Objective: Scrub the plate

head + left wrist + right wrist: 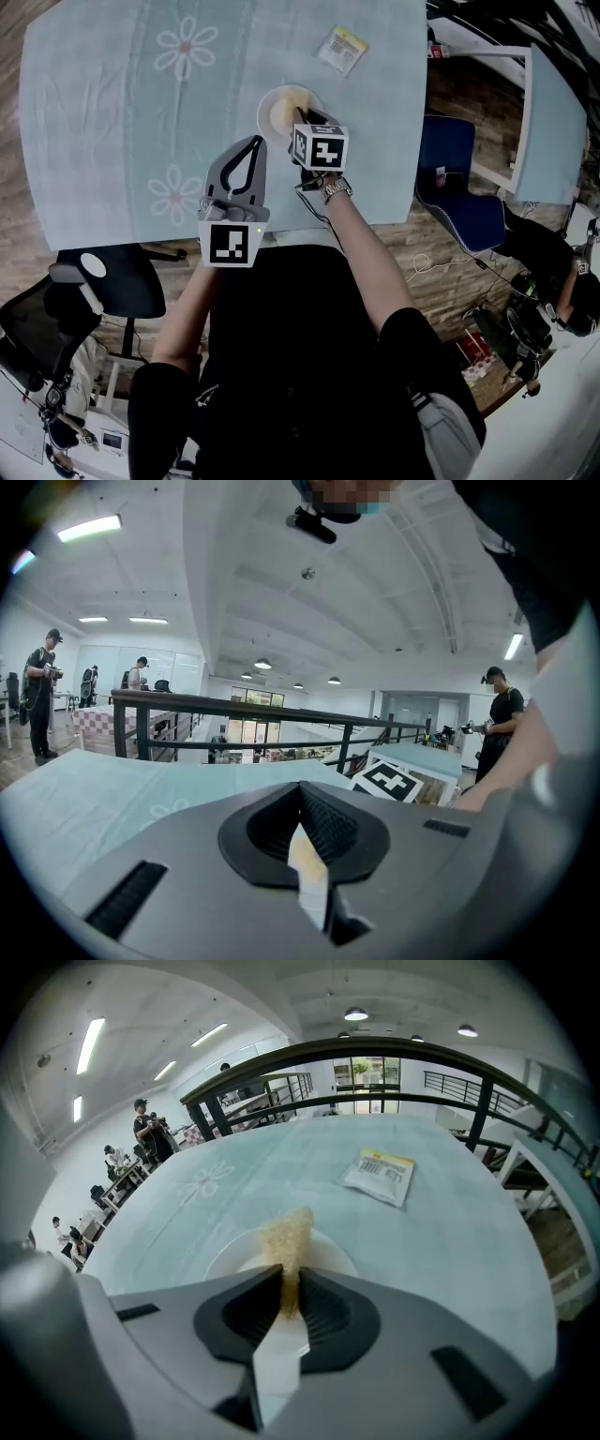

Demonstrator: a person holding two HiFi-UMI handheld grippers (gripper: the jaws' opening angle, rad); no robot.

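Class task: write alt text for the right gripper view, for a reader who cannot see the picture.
The right hand-held gripper has its jaws shut on a yellow sponge, held over a white plate on a pale blue tablecloth. A small flat packet lies on the cloth beyond the plate, with railings and standing people in the background.

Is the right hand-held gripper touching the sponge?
Touching. The right gripper view shows the right hand-held gripper clamping the sponge between its jaws.

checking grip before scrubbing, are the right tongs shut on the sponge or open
Shut: the right tongs pinch the yellow sponge between them, over the white plate.
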